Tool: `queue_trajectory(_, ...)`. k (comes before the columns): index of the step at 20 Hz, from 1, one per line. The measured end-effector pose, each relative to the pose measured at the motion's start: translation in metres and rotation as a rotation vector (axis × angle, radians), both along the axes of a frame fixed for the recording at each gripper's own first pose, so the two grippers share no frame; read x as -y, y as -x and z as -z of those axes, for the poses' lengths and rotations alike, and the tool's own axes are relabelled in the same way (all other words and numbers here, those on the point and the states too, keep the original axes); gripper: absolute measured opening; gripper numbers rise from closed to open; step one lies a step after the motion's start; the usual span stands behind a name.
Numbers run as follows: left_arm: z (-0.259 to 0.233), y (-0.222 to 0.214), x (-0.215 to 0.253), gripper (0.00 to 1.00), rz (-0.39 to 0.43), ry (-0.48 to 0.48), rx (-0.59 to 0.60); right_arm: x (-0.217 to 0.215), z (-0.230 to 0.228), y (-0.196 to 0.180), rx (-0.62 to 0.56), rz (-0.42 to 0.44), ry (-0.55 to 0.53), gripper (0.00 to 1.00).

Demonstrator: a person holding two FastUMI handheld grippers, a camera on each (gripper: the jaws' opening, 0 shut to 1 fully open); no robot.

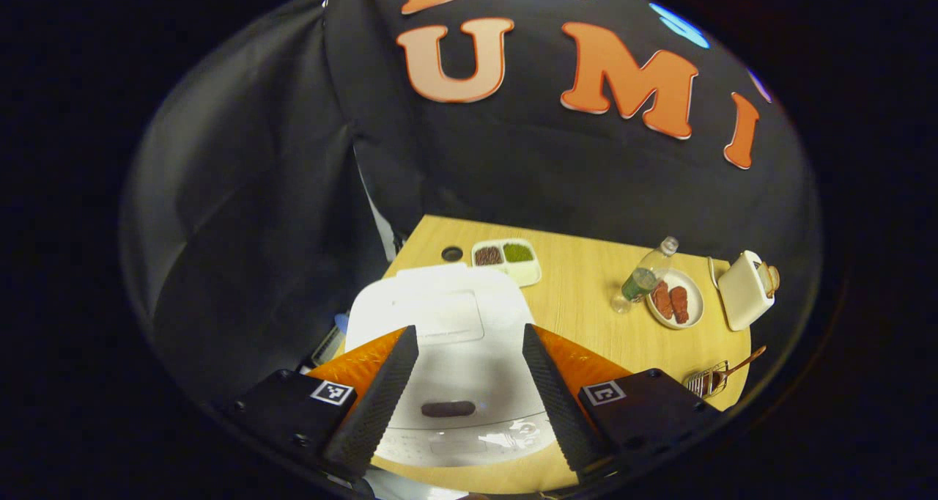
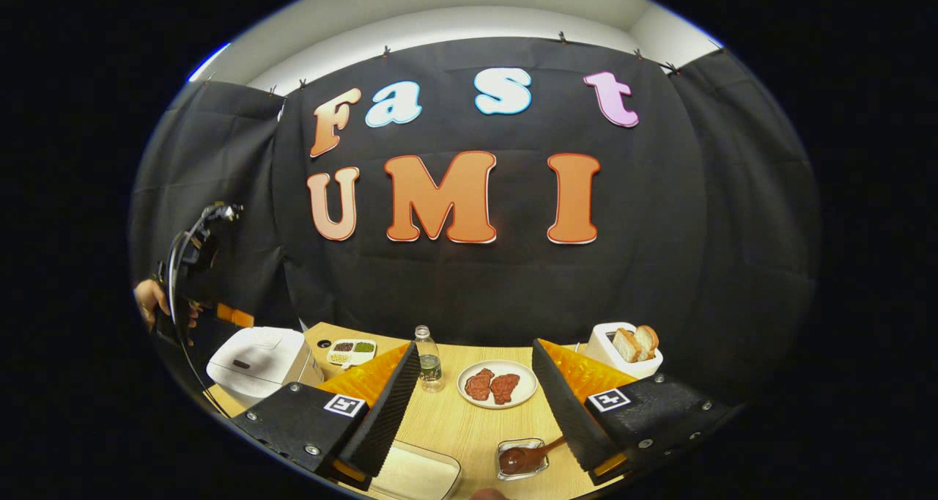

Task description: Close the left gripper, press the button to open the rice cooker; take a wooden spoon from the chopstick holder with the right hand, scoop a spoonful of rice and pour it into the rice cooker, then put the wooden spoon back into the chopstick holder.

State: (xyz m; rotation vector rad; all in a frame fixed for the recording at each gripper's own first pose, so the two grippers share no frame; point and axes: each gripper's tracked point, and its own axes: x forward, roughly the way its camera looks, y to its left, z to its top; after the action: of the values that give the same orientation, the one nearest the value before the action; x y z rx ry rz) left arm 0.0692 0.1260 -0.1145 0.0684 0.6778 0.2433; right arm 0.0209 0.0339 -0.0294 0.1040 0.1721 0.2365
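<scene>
Wood table [image 1: 586, 295]. Left gripper [image 1: 469, 383] above cooker [image 1: 447, 339], fingers apart, button [image 1: 448, 409] between them, not pressed. Right gripper [image 2: 476, 405] apart, empty, spoon [image 2: 529, 455] just below.

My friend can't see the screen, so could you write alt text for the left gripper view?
Open tongs hover above a closed white rice cooker, its dark button between the two fingers. Beyond, on the wooden table: a tray of grains, a water bottle, a plate of meat and a toaster.

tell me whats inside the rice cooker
Cannot be seen: the rice cooker has its white lid down, covering the inside. On top, only the dark button shows, between the open left gripper fingers.
</scene>
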Motion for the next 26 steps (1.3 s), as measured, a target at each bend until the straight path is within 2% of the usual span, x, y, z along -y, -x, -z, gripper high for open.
queue_trajectory(2, -0.042, -0.002, 0.011, 0.99, 0.042, -0.047, 0.139, -0.009, -0.012, -0.003, 0.034, -0.006, 0.010, 0.95)
queue_trajectory(6, -0.111, -0.001, 0.025, 0.98, 0.074, -0.136, 0.415, -0.032, -0.032, 0.000, 0.105, -0.052, 0.004, 0.95)
queue_trajectory(13, -0.163, 0.027, 0.068, 0.99, 0.185, -0.109, 0.700, -0.052, -0.059, 0.005, 0.242, -0.074, 0.032, 0.94)
queue_trajectory(16, -0.160, 0.039, 0.086, 0.98, 0.214, -0.094, 0.742, -0.052, -0.056, 0.005, 0.241, -0.068, 0.028, 0.93)
queue_trajectory(22, -0.148, 0.050, 0.107, 0.99, 0.250, -0.124, 0.725, -0.041, -0.045, 0.003, 0.217, -0.034, 0.051, 0.93)
queue_trajectory(26, -0.147, 0.056, 0.129, 0.99, 0.289, -0.084, 0.743, -0.039, -0.042, 0.004, 0.207, -0.029, 0.039, 0.93)
